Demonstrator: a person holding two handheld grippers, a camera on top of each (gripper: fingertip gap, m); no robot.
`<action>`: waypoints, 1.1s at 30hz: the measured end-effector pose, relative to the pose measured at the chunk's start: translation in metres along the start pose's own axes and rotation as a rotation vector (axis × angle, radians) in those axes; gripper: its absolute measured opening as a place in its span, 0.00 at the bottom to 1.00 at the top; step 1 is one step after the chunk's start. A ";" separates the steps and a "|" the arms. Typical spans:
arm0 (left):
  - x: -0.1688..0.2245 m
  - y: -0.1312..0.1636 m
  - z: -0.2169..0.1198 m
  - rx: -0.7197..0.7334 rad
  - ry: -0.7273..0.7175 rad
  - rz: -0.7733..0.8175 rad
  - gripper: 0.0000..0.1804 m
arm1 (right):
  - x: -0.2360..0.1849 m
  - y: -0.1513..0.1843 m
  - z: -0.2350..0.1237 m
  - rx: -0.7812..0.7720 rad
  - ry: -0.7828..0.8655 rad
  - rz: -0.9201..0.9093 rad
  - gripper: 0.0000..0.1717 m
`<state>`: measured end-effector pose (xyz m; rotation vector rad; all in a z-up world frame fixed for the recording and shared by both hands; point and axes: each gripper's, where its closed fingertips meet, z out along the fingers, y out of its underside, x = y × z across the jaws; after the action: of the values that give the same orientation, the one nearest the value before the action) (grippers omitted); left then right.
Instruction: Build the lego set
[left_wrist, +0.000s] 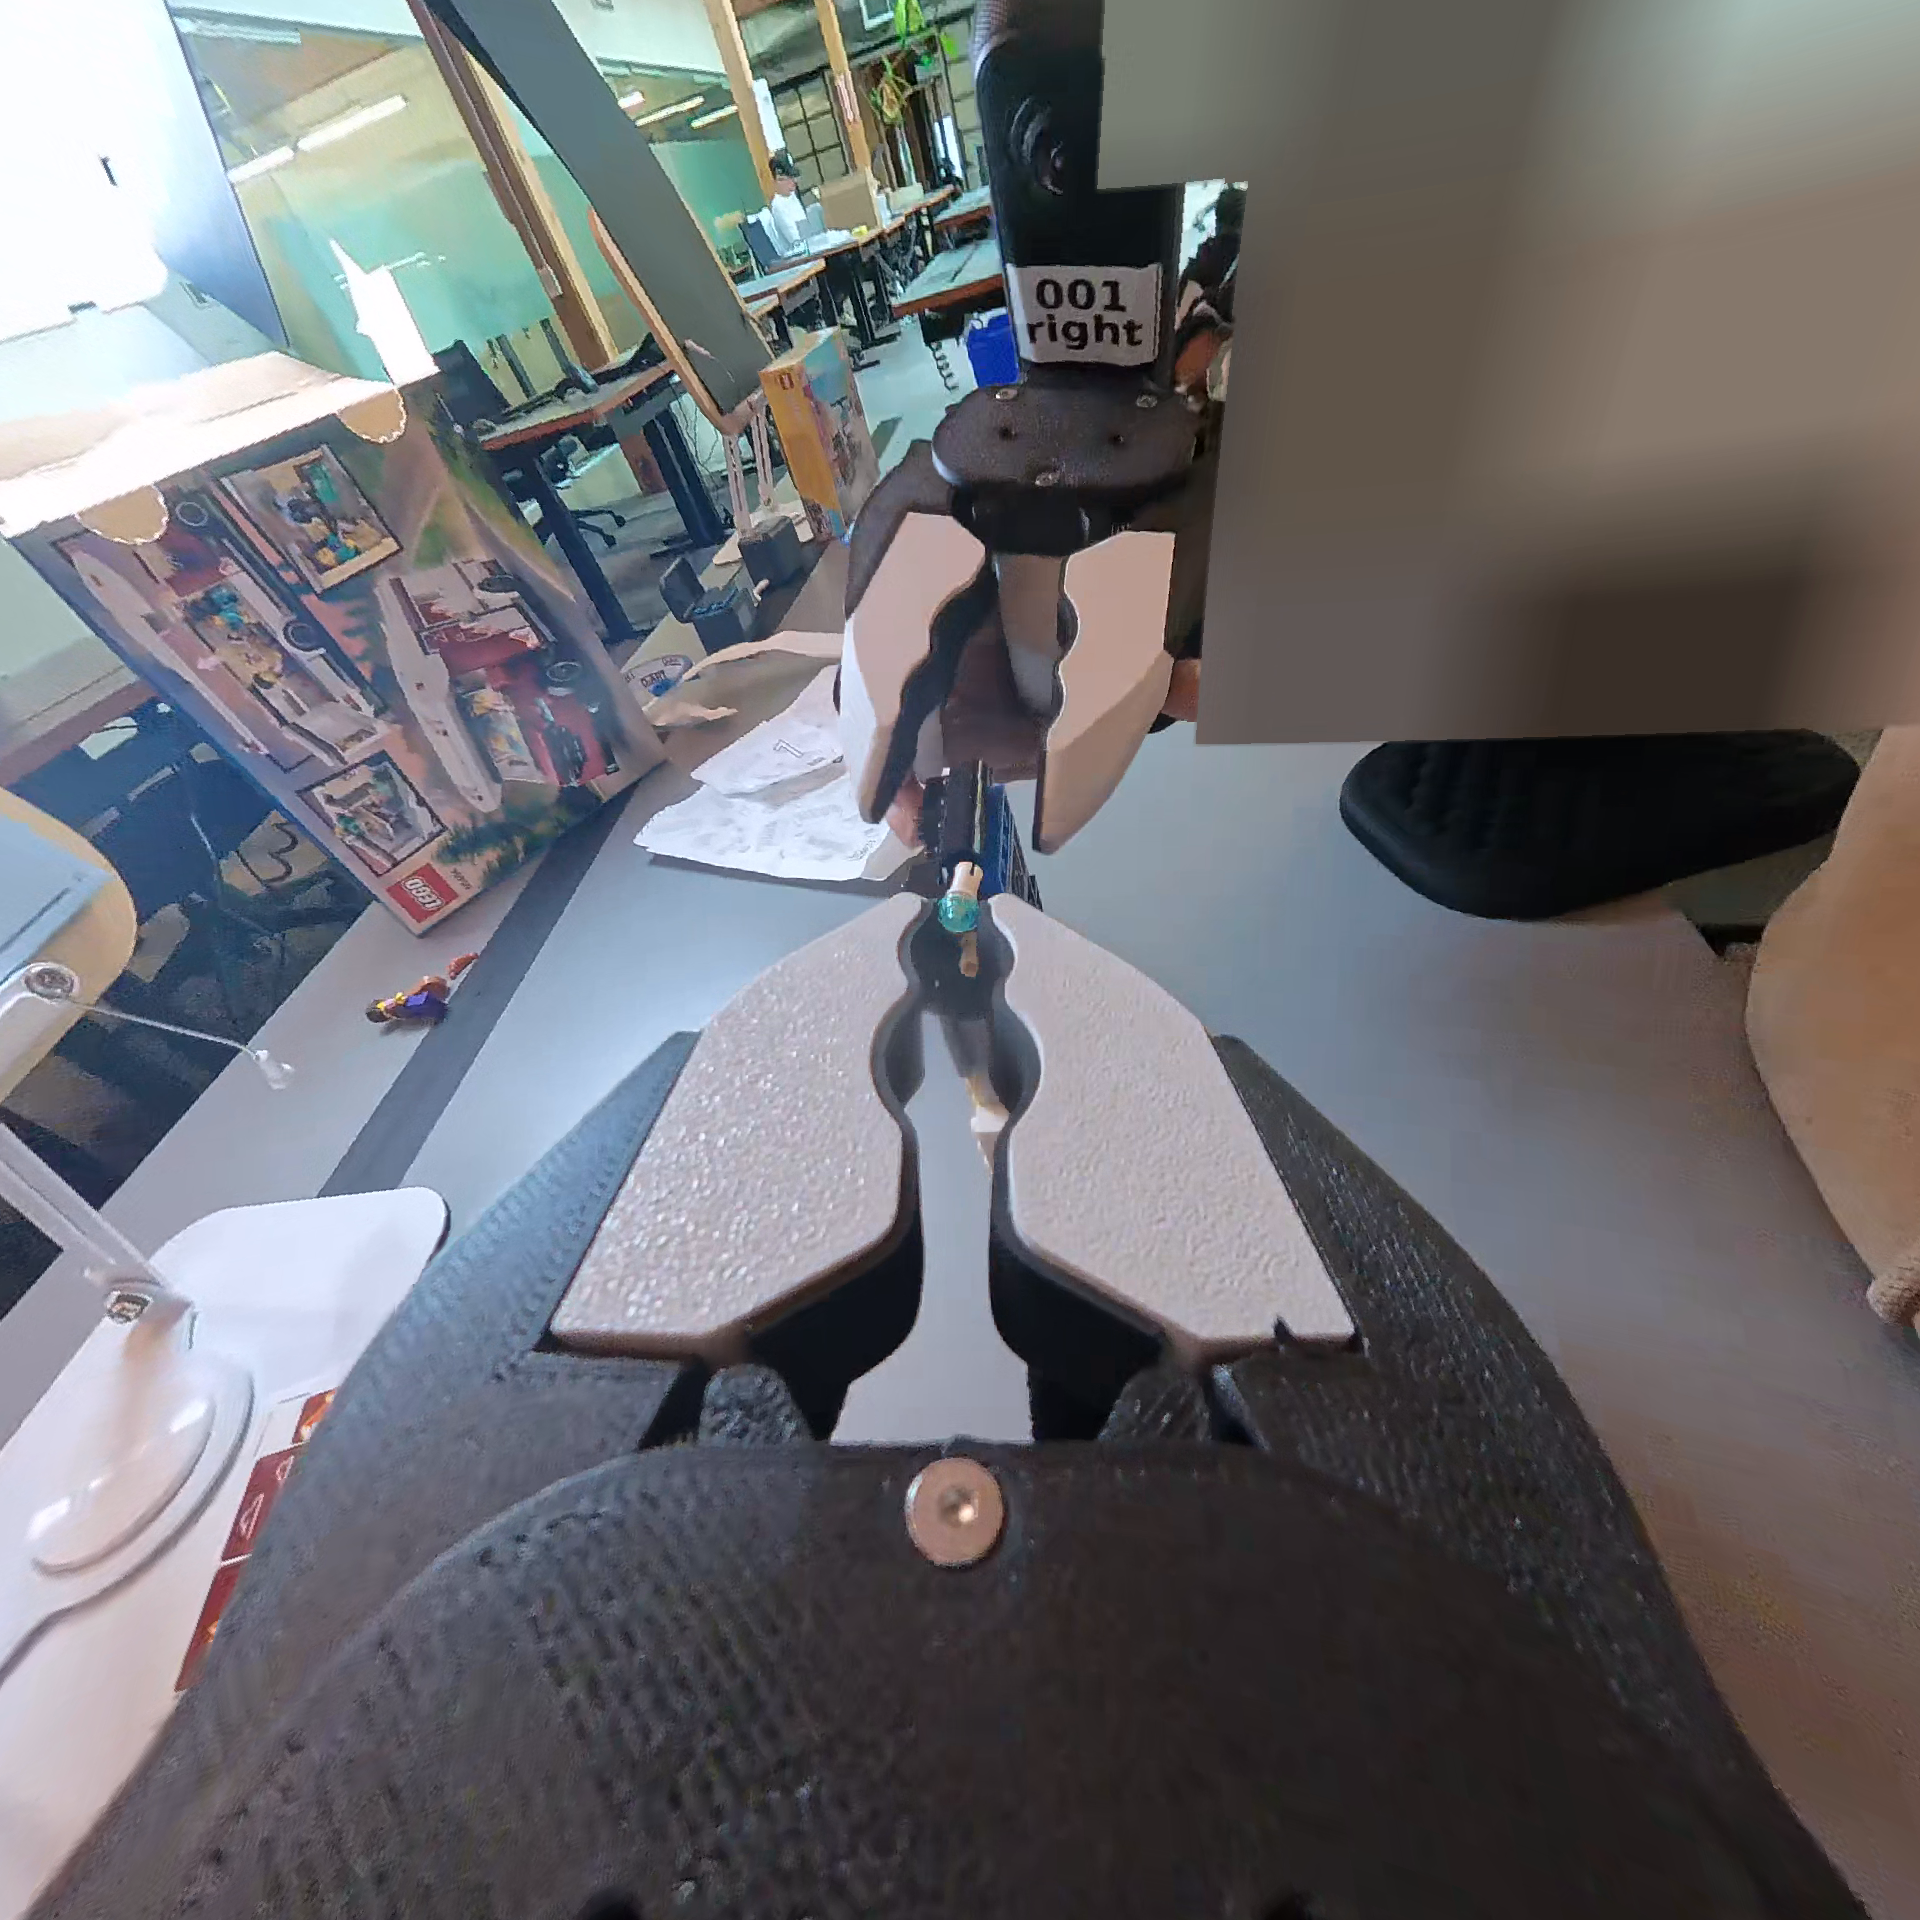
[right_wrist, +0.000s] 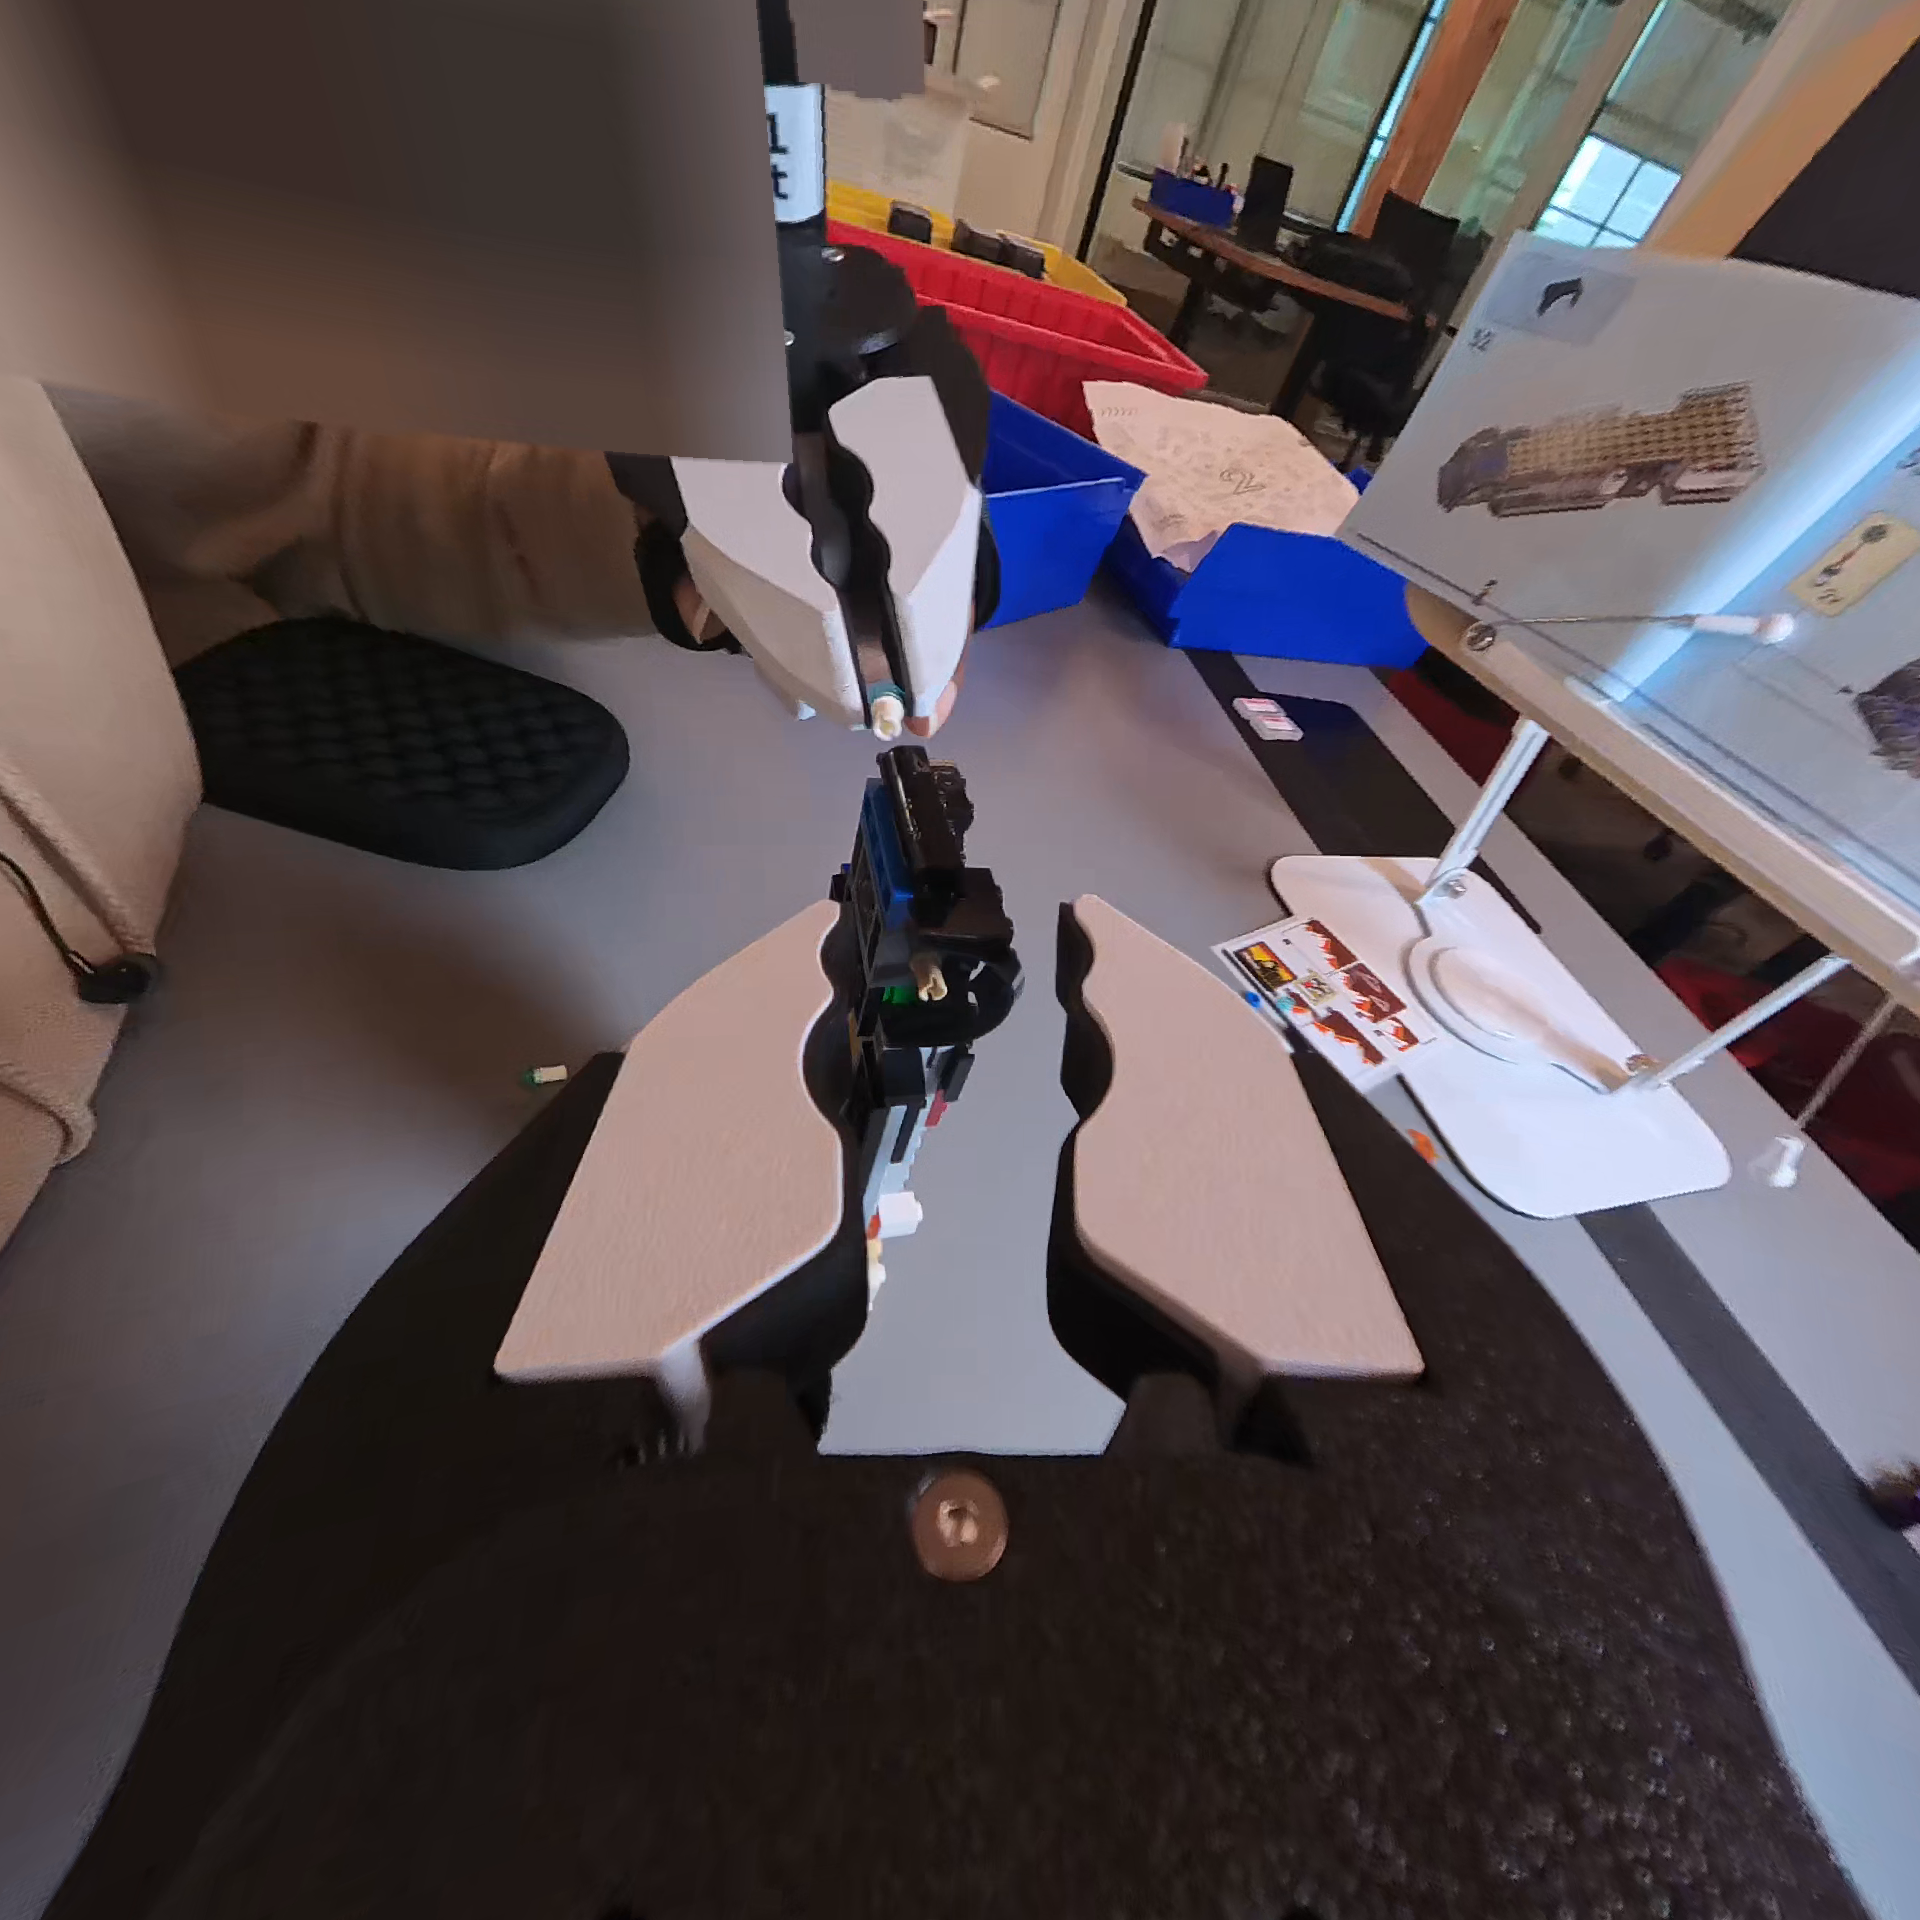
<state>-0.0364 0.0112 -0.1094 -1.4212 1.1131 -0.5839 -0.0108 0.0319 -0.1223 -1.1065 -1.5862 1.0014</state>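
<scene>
Left gripper (left_wrist: 954, 914): clenched on a small cream peg with a translucent teal round stud (left_wrist: 957, 912); the peg's tip sticks out past the fingertips, toward 12 o'clock in the left wrist view.
Right gripper (right_wrist: 945, 909): released, jaws standing wide; a black-and-blue toy brick assembly (right_wrist: 914, 904) lies between the fingers, against the left finger (right_wrist: 727, 1091) and clear of the right finger.
Peg and assembly: in the right wrist view the peg (right_wrist: 886, 710) hangs at 12 o'clock just above the assembly's far end, apart from it.
Grey counter (right_wrist: 416, 987): carries a loose cream-and-green peg (right_wrist: 545, 1075) at 9 o'clock, a sticker sheet (right_wrist: 1325, 987) on a white stand base at 3 o'clock, and blue plastic bins (right_wrist: 1278, 592) at 1 o'clock.
Printed toy box (left_wrist: 343, 665): at 10 o'clock in the left wrist view.
</scene>
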 end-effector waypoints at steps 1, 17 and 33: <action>0.000 0.001 0.002 -0.016 0.008 0.009 0.04 | -0.001 0.001 0.002 0.006 -0.014 0.005 0.20; -0.003 0.001 0.007 -0.054 0.029 -0.059 0.03 | -0.003 0.001 0.006 0.050 -0.045 -0.008 0.15; -0.003 0.001 0.007 -0.039 0.109 -0.405 0.03 | -0.006 0.000 0.008 0.025 -0.017 -0.052 0.15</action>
<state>-0.0321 0.0175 -0.1107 -1.6786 0.9273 -0.9398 -0.0177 0.0250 -0.1253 -1.0372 -1.6035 0.9961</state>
